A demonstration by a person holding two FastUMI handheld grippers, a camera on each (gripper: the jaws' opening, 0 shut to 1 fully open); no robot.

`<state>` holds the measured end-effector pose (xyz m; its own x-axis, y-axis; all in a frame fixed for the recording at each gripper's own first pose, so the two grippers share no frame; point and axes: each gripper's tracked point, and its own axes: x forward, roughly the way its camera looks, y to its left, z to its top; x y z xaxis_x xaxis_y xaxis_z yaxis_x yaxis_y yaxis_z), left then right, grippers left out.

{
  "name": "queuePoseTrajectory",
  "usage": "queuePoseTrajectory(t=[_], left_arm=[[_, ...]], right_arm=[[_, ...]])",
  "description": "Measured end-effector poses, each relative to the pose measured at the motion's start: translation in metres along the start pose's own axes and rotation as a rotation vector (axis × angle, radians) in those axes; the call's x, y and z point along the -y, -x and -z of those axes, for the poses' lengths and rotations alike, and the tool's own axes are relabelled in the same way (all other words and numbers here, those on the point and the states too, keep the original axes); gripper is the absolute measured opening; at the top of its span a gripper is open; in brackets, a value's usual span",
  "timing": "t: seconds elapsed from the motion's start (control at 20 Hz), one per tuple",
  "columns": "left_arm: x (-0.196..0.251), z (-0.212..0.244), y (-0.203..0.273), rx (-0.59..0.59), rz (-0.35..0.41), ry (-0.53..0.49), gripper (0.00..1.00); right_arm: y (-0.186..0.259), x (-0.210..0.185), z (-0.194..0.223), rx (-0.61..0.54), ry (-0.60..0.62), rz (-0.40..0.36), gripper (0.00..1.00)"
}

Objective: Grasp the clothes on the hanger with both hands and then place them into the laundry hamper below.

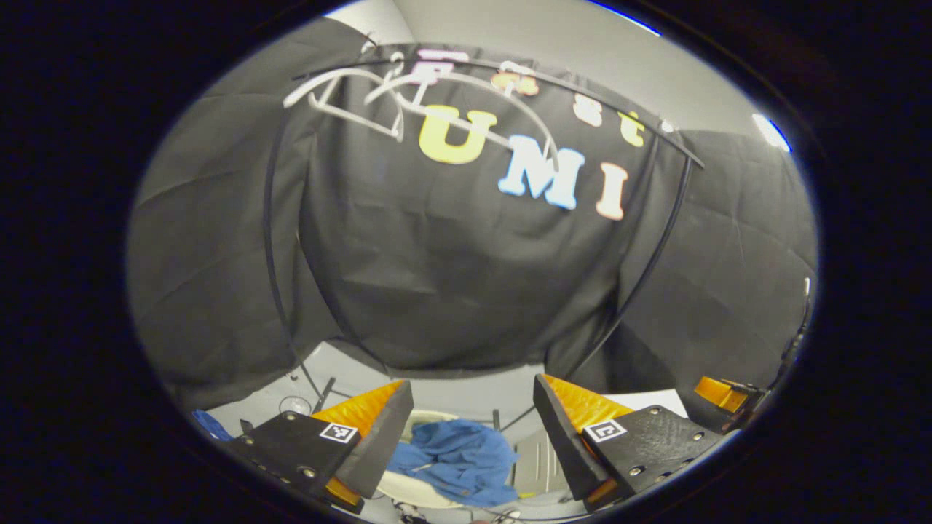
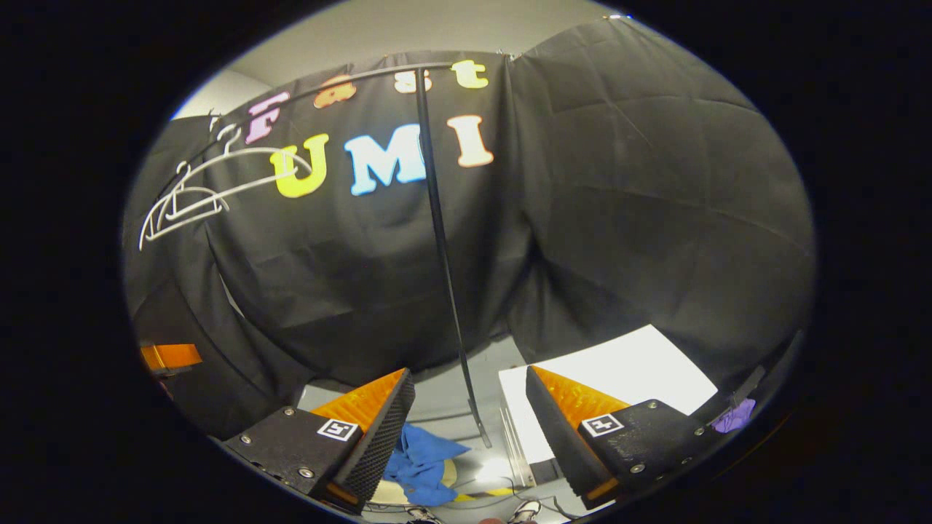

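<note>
L hand-held gripper [image 1: 470, 426]: I see its jaws spread, nothing between. R hand-held gripper [image 2: 466, 426]: jaws likewise spread and empty. Blue clothes [image 1: 459, 458] lie crumpled in the laundry hamper [image 1: 408, 489] below, pale rim visible. White hangers [image 1: 364, 98] hang bare on the black rack [image 1: 271, 240], upper left. White panel [image 2: 619, 367] at right.

Clothes [image 1: 459, 458] in hamper [image 1: 408, 489] — (hangers [image 1: 364, 94] above)
</note>
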<state>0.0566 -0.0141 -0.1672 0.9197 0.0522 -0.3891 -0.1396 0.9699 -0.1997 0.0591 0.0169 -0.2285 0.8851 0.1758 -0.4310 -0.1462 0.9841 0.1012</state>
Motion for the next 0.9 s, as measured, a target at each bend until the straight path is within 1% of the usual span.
queuePoseTrajectory(t=[0.15,0.25,0.35,0.45,0.5,0.55,0.6,0.65,0.7,0.8,0.85,0.9], left_arm=[[0.012,-0.053,0.041,0.172,-0.086,-0.038,1.0],[0.02,-0.082,0.072,0.255,-0.149,-0.058,1.0],[0.032,-0.103,0.101,0.334,-0.175,-0.049,1.0],[0.04,-0.124,0.141,0.398,-0.183,-0.053,1.0],[0.036,-0.134,0.159,0.43,-0.202,-0.07,1.0],[0.024,-0.147,0.175,0.465,-0.222,-0.088,1.0],[0.017,-0.157,0.189,0.493,-0.23,-0.103,1.0],[0.014,-0.163,0.199,0.51,-0.227,-0.11,1.0],[0.011,-0.167,0.205,0.512,-0.218,-0.107,1.0],[-0.007,-0.177,0.213,0.518,-0.222,-0.085,1.0],[-0.018,-0.183,0.218,0.533,-0.231,-0.076,1.0],[-0.029,-0.189,0.222,0.549,-0.234,-0.069,1.0]], right_arm=[[0.009,0.029,-0.036,0.081,-0.033,-0.044,0.95],[0.018,0.042,-0.059,0.126,-0.048,-0.068,0.95],[0.029,0.067,-0.078,0.174,-0.047,-0.056,0.95],[0.044,0.079,-0.101,0.233,-0.047,-0.034,0.95],[0.052,0.082,-0.113,0.266,-0.049,-0.027,0.91],[0.059,0.082,-0.125,0.303,-0.048,-0.021,0.95],[0.065,0.079,-0.136,0.339,-0.044,-0.018,0.91],[0.07,0.073,-0.145,0.369,-0.038,-0.015,0.95],[0.075,0.066,-0.153,0.399,-0.029,-0.016,0.95],[0.088,0.052,-0.164,0.435,-0.004,-0.02,0.95],[0.095,0.045,-0.168,0.45,0.013,-0.019,0.91],[0.1,0.04,-0.17,0.459,0.031,-0.013,0.95]])
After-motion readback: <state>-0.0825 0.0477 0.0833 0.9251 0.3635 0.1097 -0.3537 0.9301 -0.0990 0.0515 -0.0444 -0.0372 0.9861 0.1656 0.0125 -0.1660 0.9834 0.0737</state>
